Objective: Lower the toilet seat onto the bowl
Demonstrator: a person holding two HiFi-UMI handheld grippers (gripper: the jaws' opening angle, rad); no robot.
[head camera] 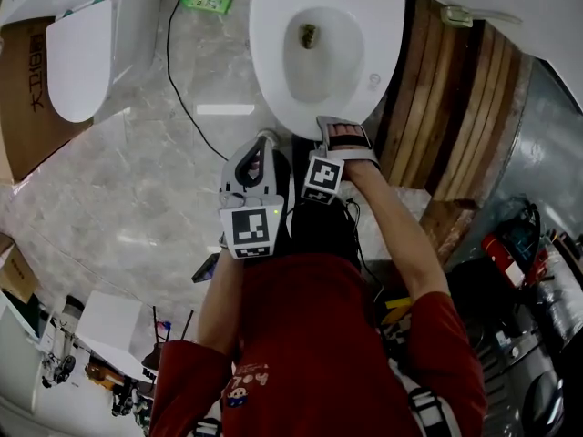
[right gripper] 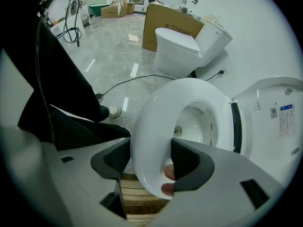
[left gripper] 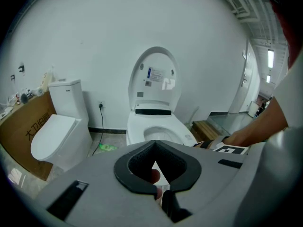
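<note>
The white toilet seat [head camera: 271, 71] lies low over the bowl [head camera: 314, 57]; I cannot tell whether it touches the rim. The lid [left gripper: 155, 79] stands upright behind it. My right gripper [head camera: 344, 137] is at the seat's front edge. In the right gripper view its jaws [right gripper: 149, 155] are shut on the seat's front rim [right gripper: 154, 112], one pad on each face. My left gripper [head camera: 265, 144] is held back from the bowl over the floor. Its jaws [left gripper: 154, 144] are shut with nothing between them, and the toilet [left gripper: 158, 129] is straight ahead.
A second toilet [head camera: 82, 53] with its lid down stands at the left beside a cardboard box [head camera: 23, 89]. A black cable [head camera: 182, 89] runs across the marble floor. A wooden platform [head camera: 455, 107] is right of the bowl, and a red extinguisher [head camera: 499, 255] lies nearer.
</note>
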